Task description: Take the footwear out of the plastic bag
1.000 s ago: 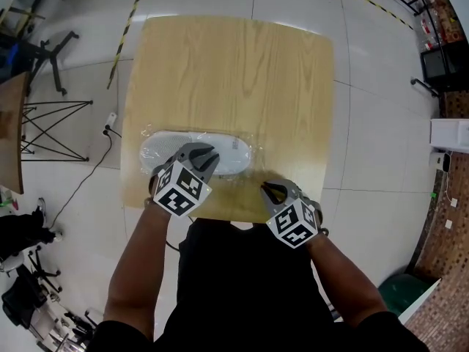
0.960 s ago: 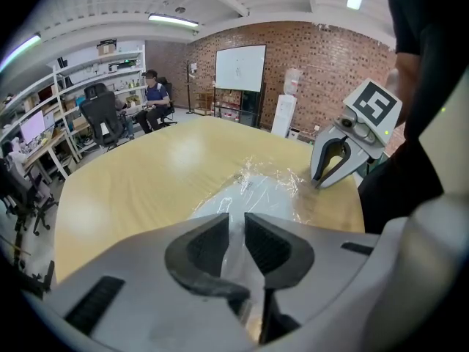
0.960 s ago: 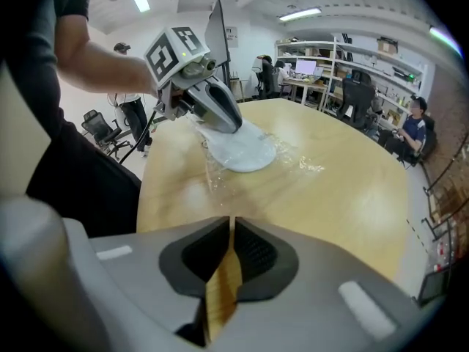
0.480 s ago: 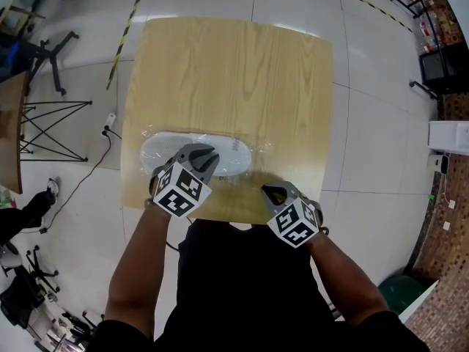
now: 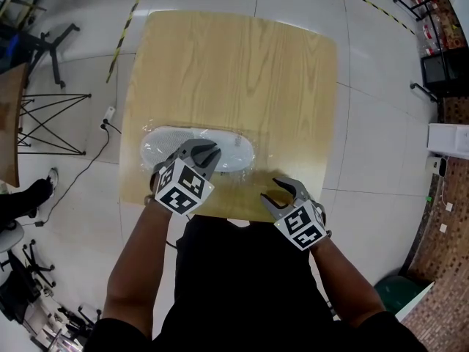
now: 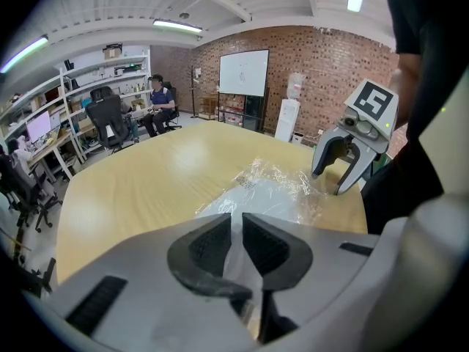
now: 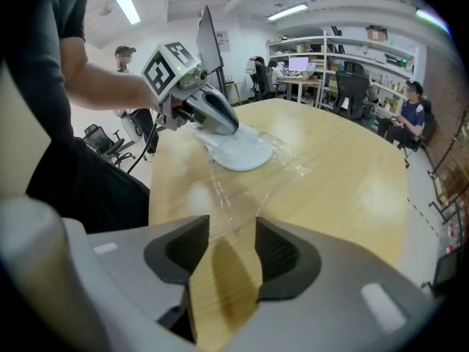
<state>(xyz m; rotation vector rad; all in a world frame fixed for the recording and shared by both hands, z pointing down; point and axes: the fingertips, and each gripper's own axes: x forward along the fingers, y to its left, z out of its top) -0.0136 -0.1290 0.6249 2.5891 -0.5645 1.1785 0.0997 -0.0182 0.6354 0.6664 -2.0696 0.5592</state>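
Just sprung wide: right gripper (image 5: 273, 191), film slack between; left gripper (image 5: 204, 153) closing narrow on plastic bag (image 5: 248, 173), which risks dragging footwear (image 5: 165, 144) along unanchored.

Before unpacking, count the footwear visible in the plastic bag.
1: a white slipper inside the clear bag, at the table's near left side. Another could hide beneath it.

Left tongs (image 5: 207, 152) just narrowed, right tongs (image 5: 270, 191) just opened.
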